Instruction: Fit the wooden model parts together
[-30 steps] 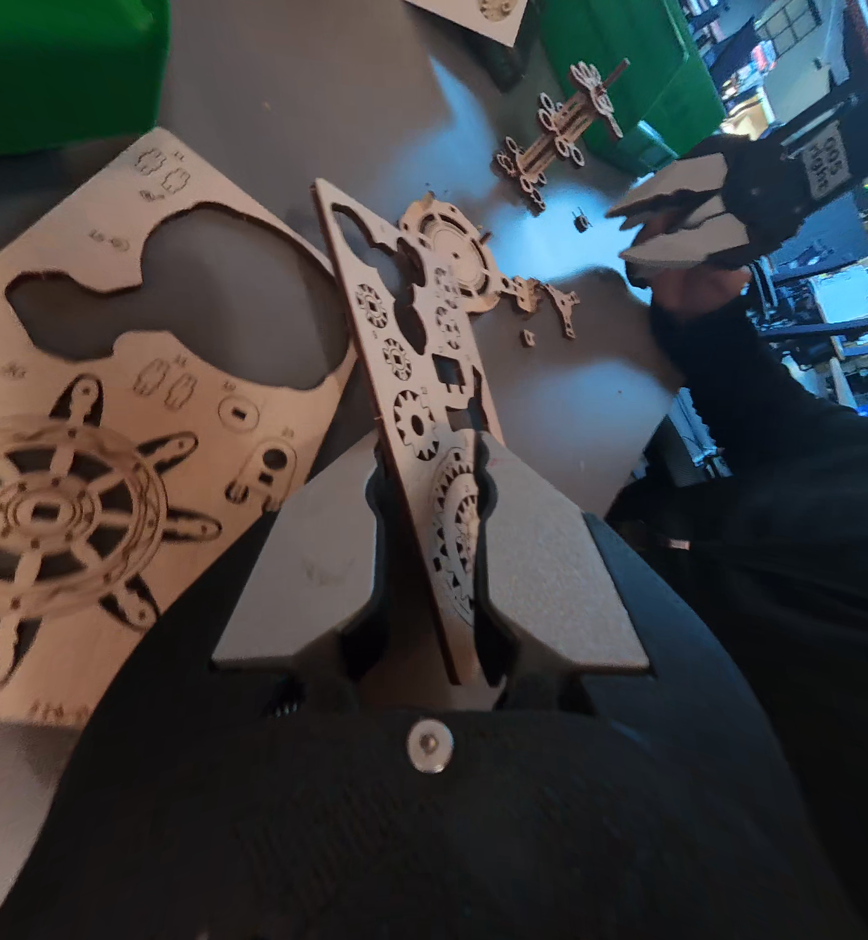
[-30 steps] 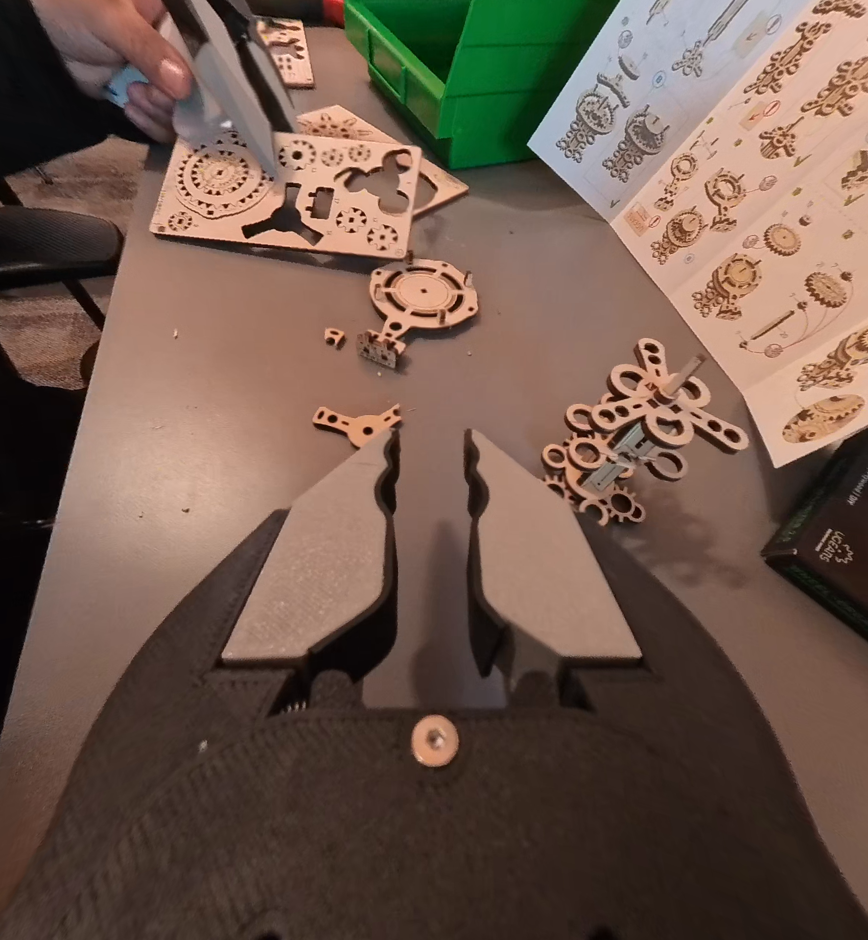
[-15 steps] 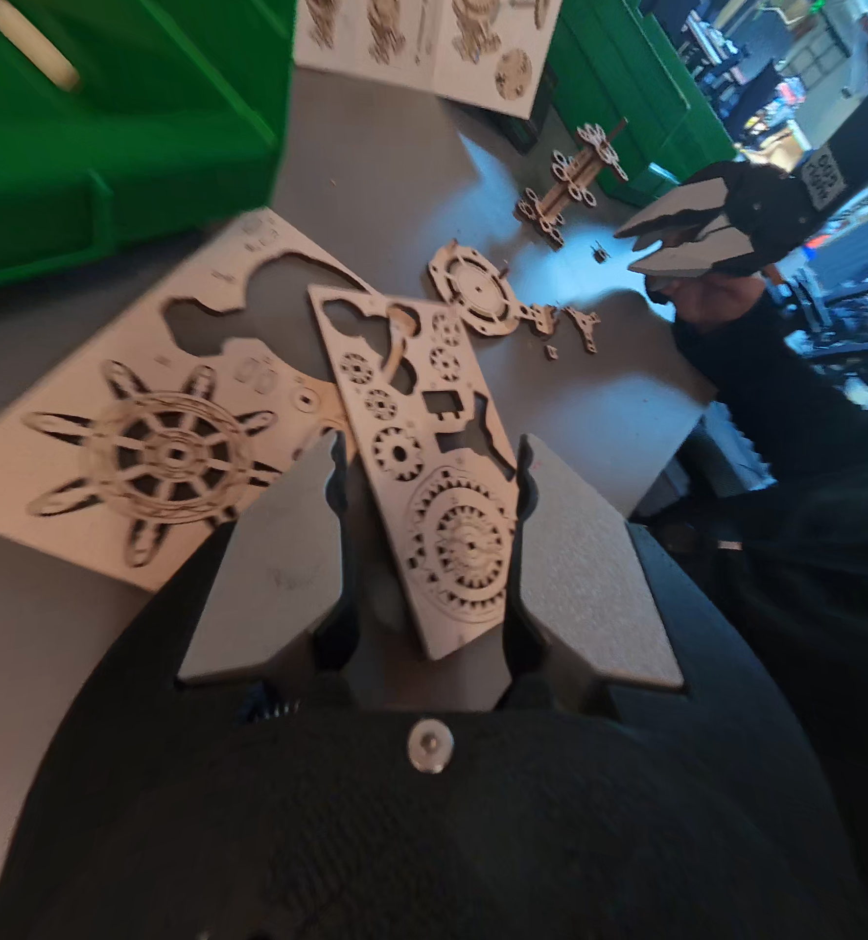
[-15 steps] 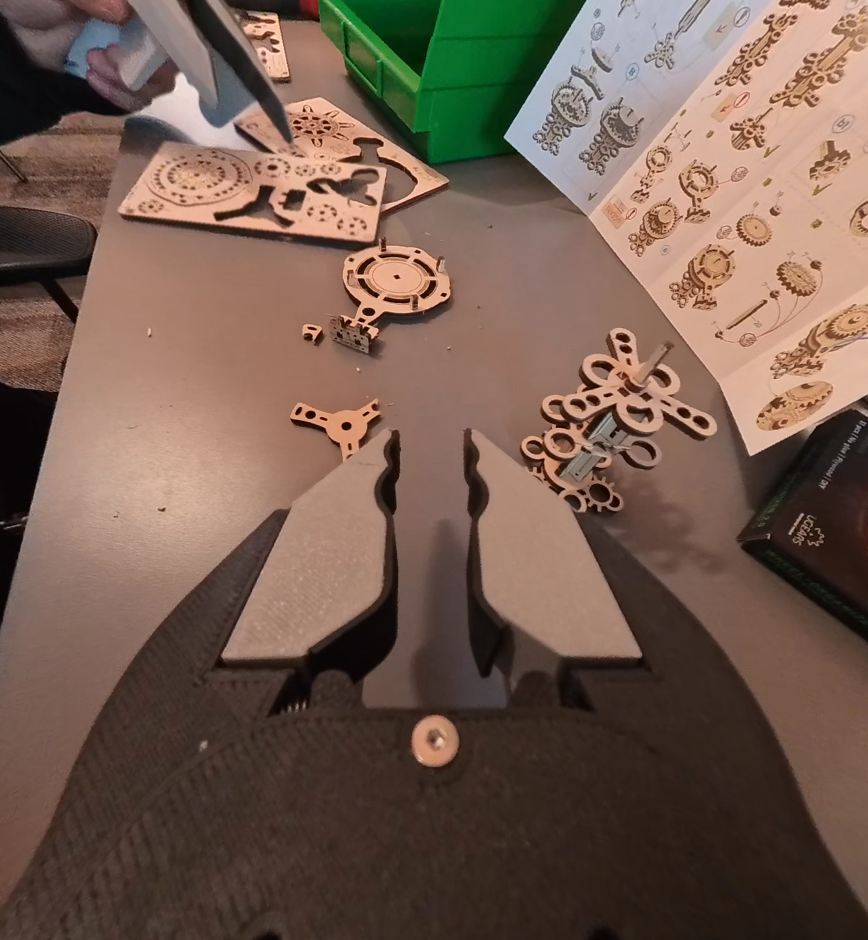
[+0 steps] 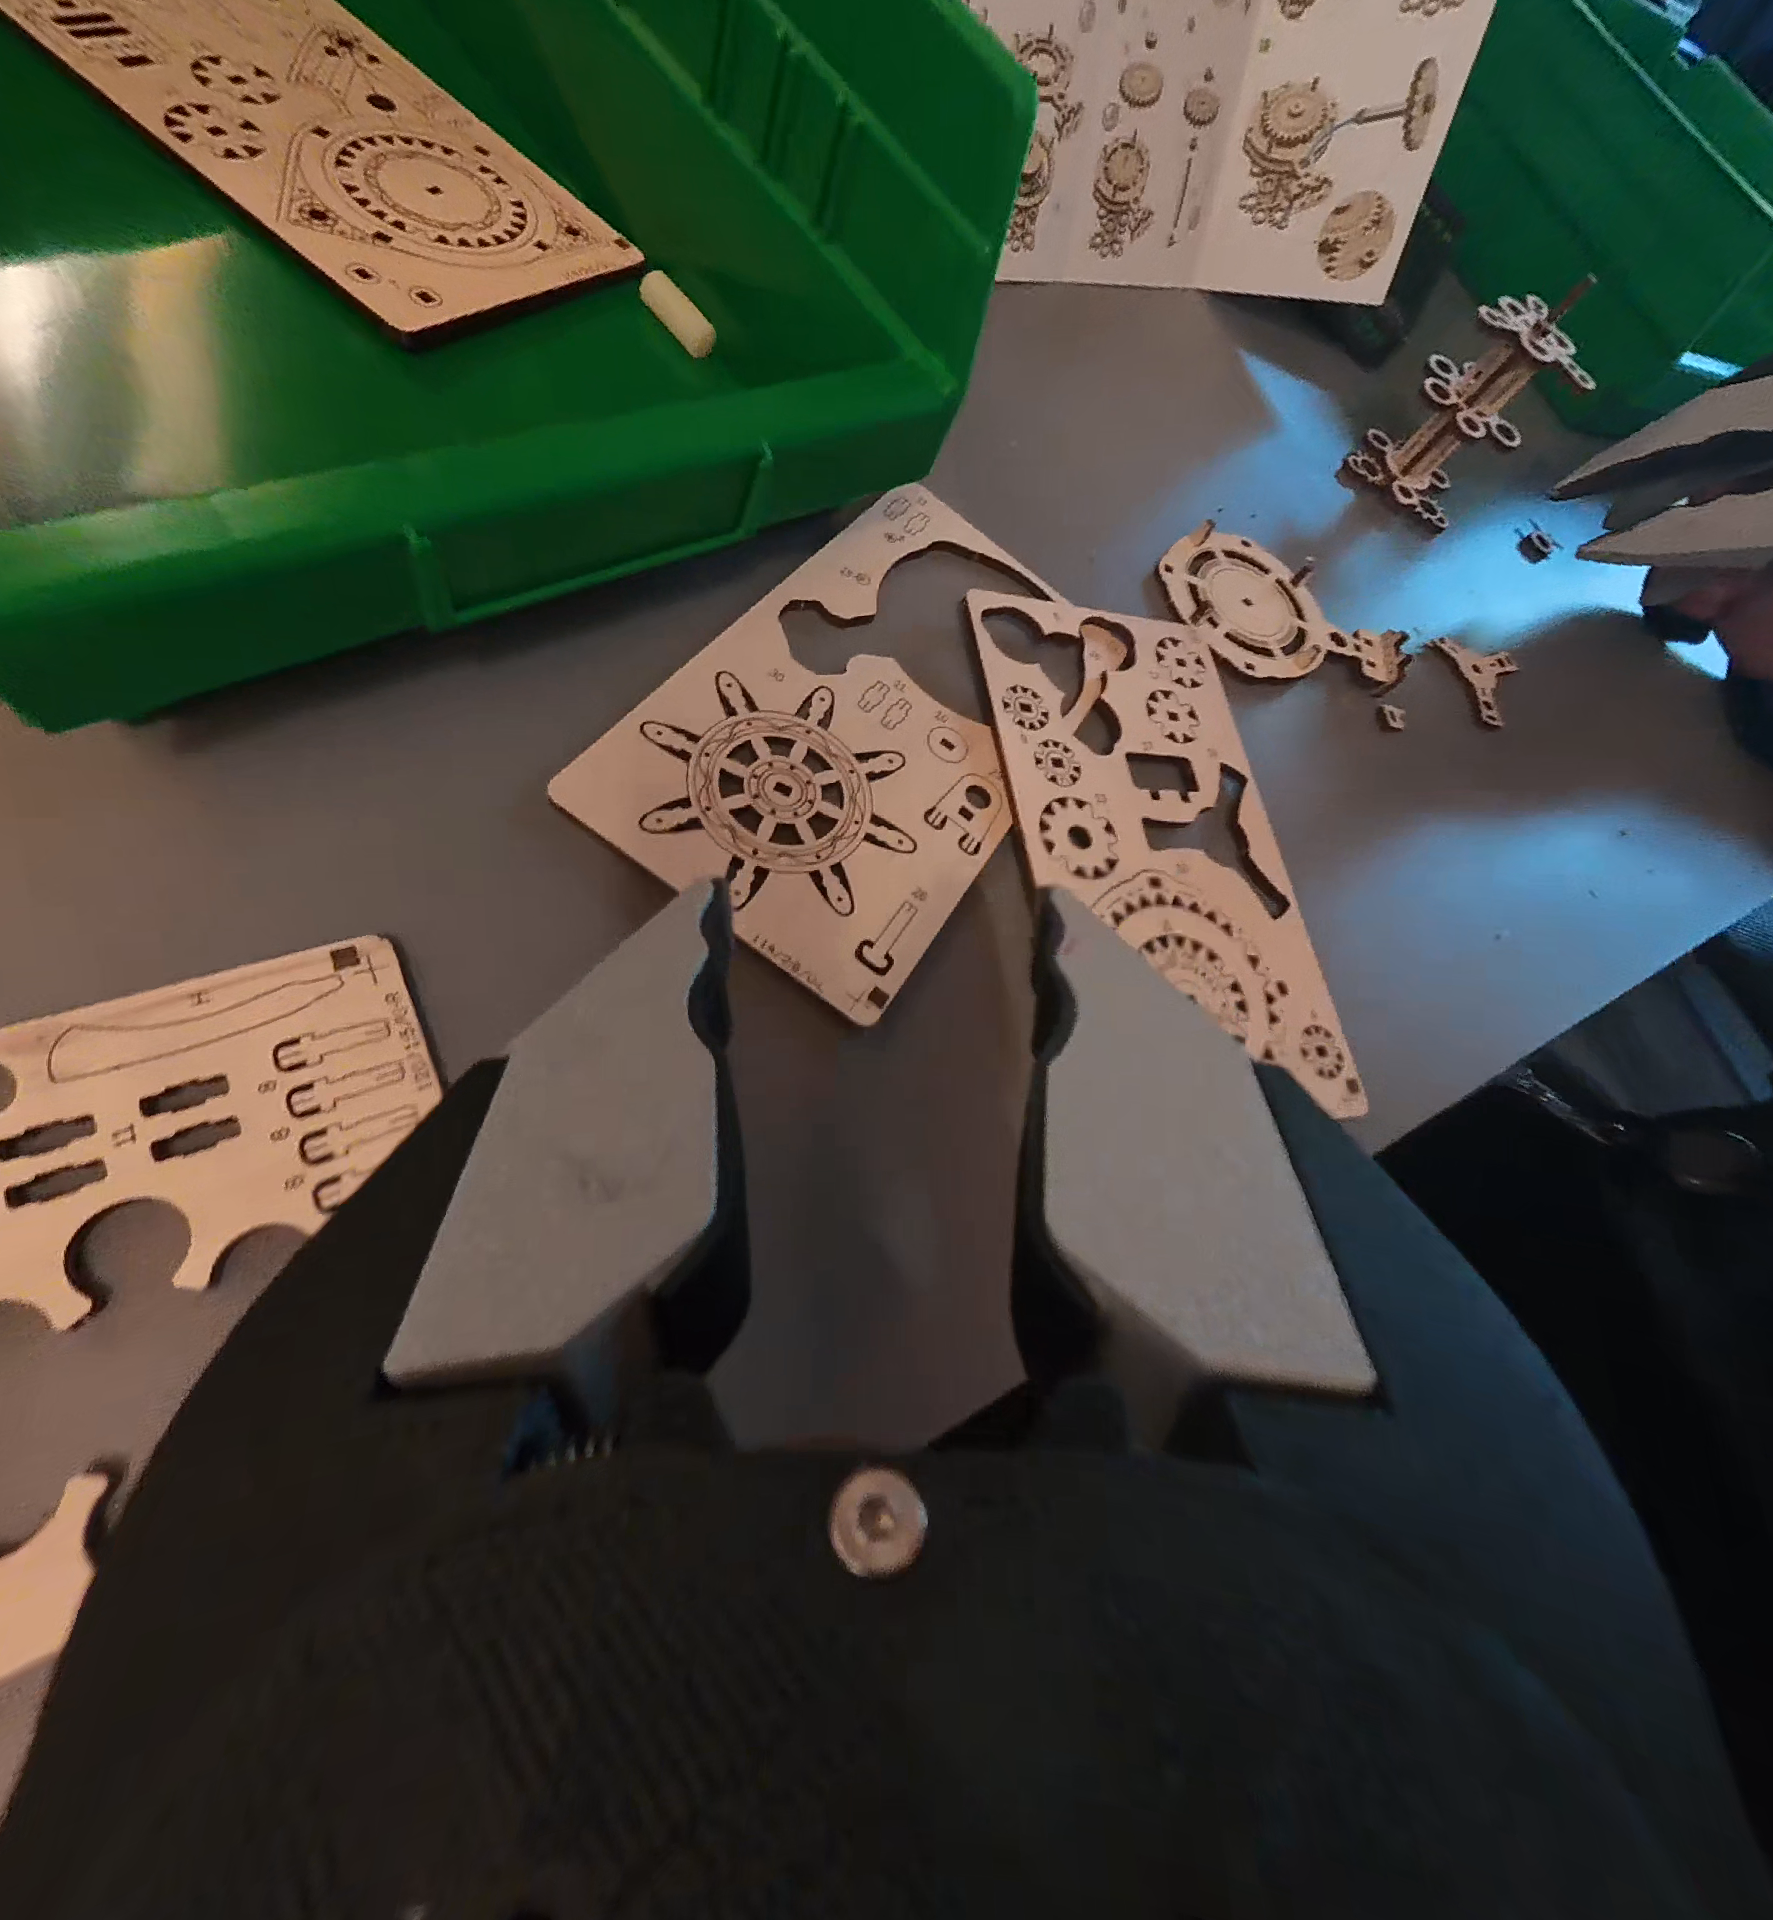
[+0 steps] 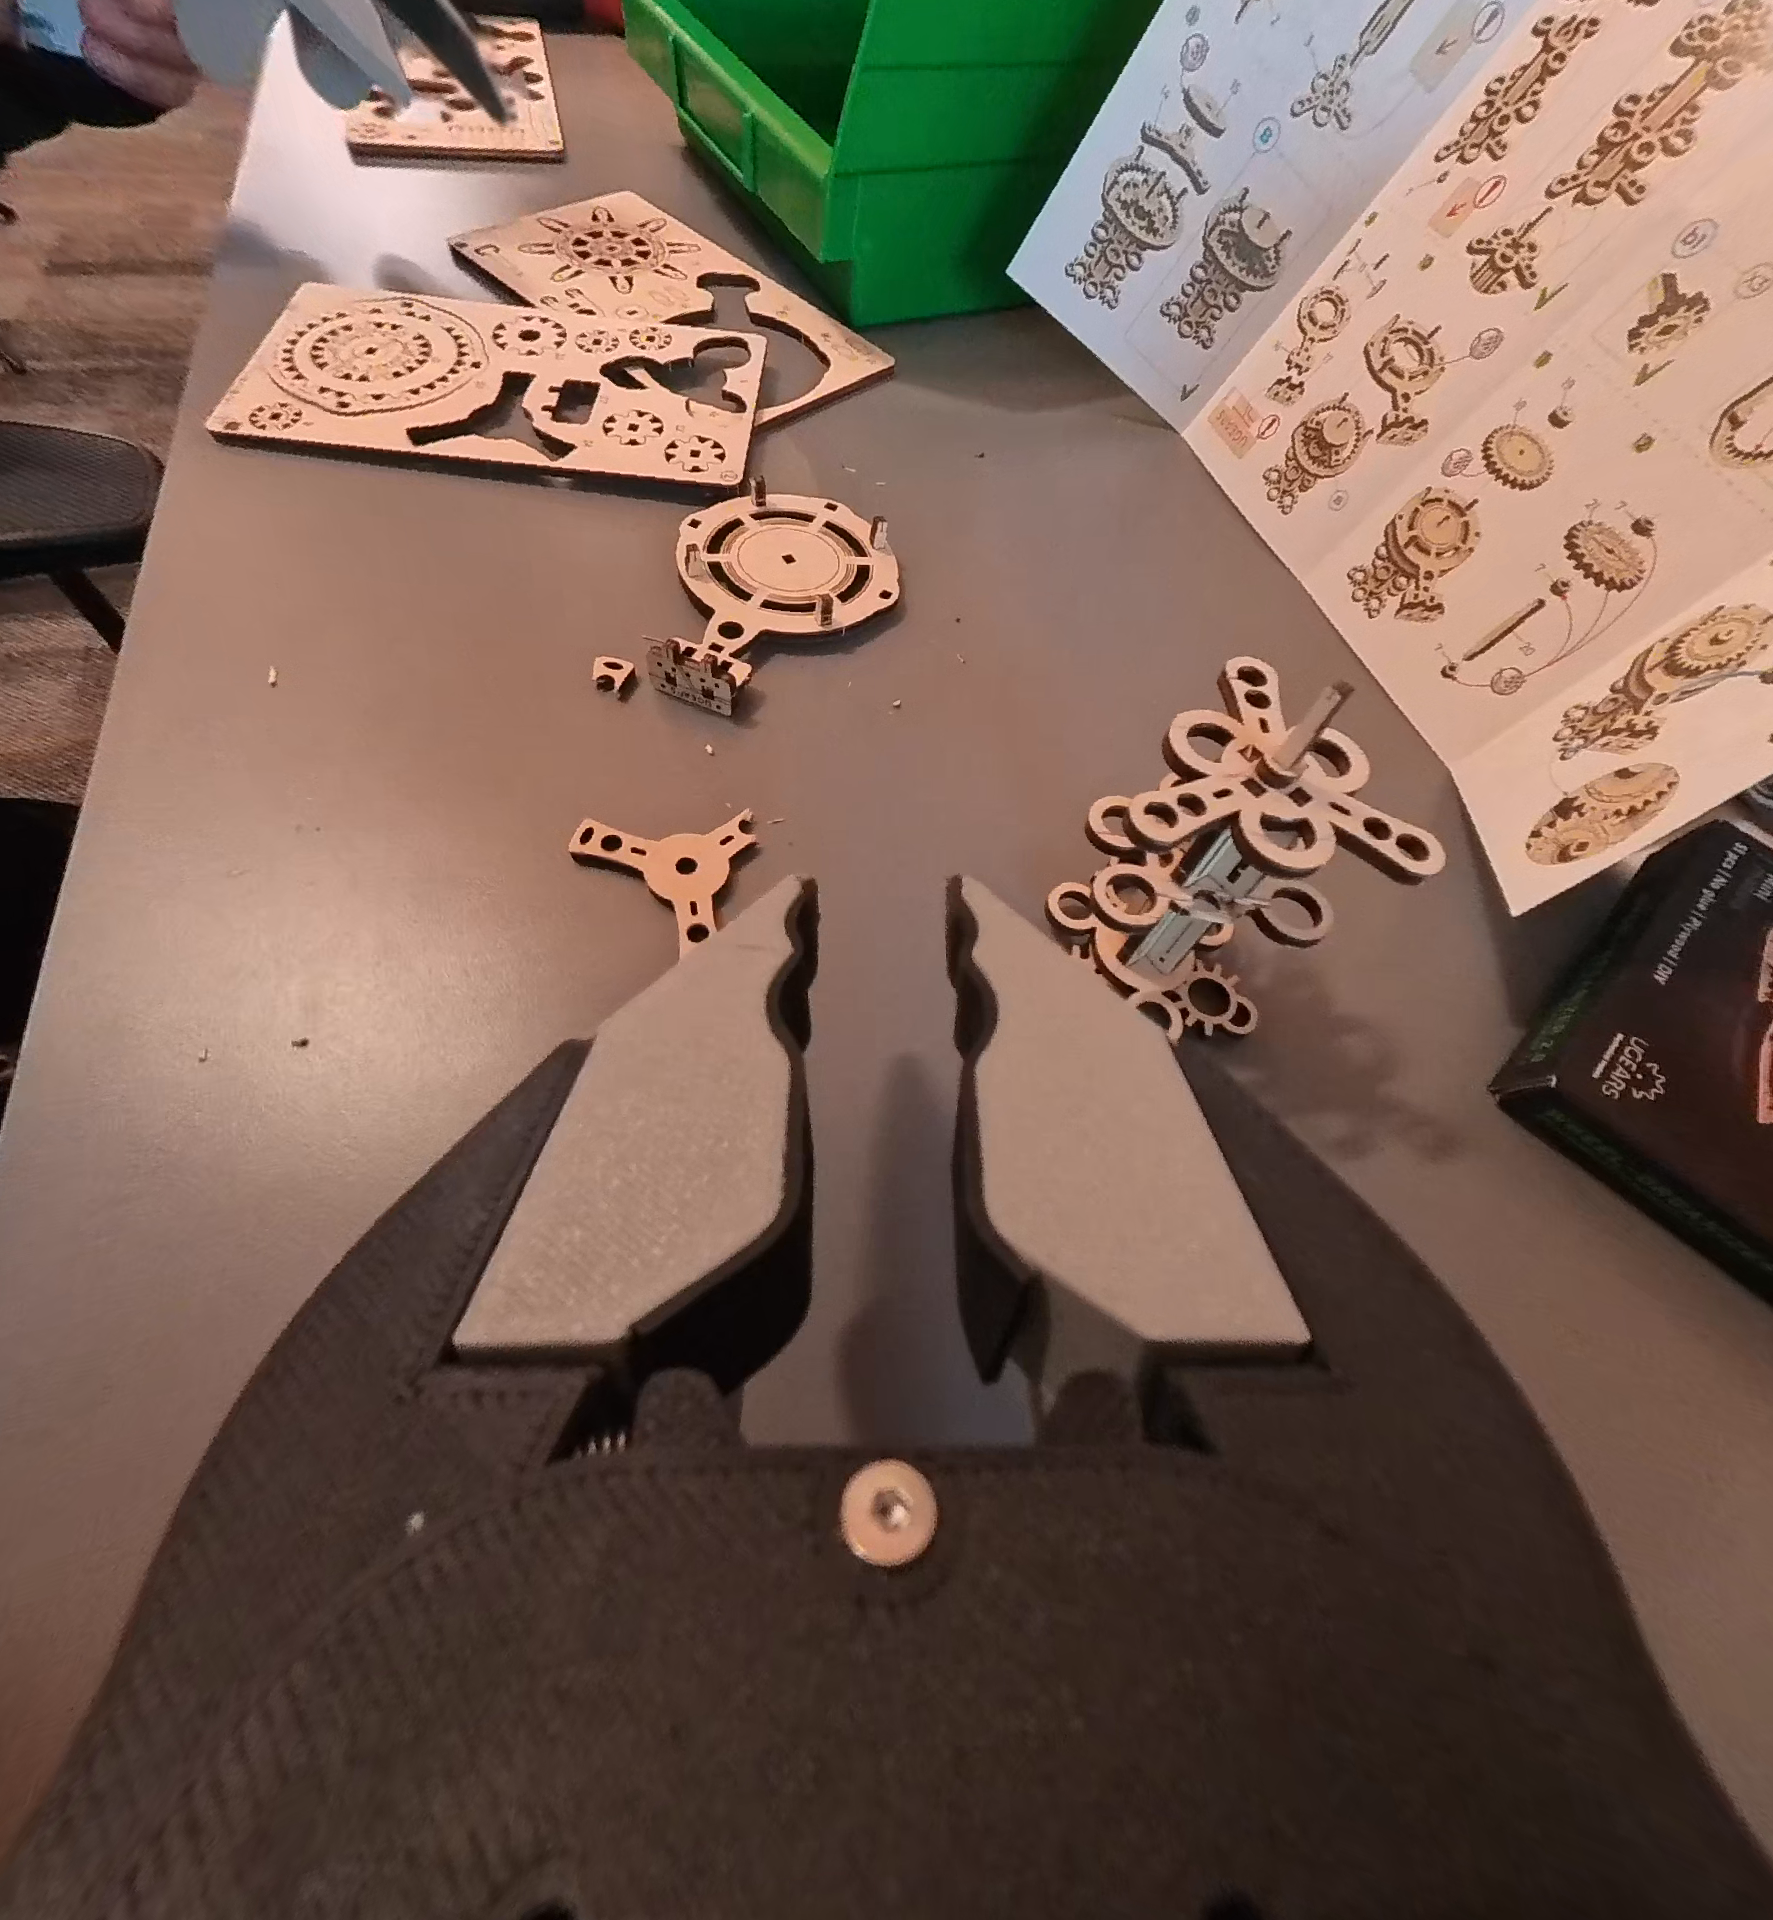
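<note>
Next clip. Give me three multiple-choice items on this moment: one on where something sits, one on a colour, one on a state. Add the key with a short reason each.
1. Where is the three-armed wooden piece?
A. in the bin
B. flat on the table, just ahead of the right gripper
C. on the paper sheet

2. What colour is the bin?
A. green
B. red
C. white

3. What is the left gripper doing?
A. clamping a wooden sheet
B. shut on nothing
C. open, holding nothing

Key: 1 B, it lies on the grey table by the fingertips. 2 A, its walls are green. 3 C, a bare gap shows between its fingers.
</note>
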`<action>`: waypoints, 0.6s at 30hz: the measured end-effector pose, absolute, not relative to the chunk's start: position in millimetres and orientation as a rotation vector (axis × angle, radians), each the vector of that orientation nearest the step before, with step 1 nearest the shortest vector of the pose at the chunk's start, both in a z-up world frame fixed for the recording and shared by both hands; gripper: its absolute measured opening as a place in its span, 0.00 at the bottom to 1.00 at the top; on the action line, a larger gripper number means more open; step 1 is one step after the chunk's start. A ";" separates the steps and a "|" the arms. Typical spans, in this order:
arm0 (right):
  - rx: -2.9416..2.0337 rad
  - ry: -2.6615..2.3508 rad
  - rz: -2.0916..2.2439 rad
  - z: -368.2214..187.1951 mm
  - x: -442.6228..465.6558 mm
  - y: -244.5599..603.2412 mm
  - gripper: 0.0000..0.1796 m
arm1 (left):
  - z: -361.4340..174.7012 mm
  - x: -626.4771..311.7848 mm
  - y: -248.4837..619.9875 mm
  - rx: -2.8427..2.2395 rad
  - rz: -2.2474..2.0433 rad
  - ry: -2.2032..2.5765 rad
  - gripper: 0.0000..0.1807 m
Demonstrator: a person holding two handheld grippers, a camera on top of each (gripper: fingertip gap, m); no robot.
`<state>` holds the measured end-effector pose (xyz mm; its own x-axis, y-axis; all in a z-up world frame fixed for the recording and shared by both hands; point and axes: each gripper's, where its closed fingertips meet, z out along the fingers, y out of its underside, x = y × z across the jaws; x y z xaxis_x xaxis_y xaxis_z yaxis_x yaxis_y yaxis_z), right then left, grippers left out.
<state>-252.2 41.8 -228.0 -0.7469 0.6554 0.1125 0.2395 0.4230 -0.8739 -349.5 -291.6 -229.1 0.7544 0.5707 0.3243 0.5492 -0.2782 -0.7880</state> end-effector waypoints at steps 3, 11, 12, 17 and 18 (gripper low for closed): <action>-0.760 -2.237 1.276 -227.9 -252.4 42.2 0.12 | -231.4 -346.5 -299.4 -1.950 0.050 -0.861 0.31; -0.779 -2.234 1.293 -227.6 -253.5 43.4 0.12 | -226.5 -347.8 -322.4 -1.886 0.127 -0.889 0.30; -0.781 -2.236 1.291 -228.0 -253.6 43.5 0.12 | -227.4 -348.0 -324.0 -1.883 0.130 -0.893 0.30; -0.784 -2.230 1.308 -226.8 -253.5 44.2 0.12 | -231.1 -349.9 -330.7 -1.866 0.152 -0.904 0.29; -0.784 -2.224 1.317 -225.7 -253.3 44.5 0.12 | -232.3 -349.9 -332.0 -1.867 0.149 -0.908 0.29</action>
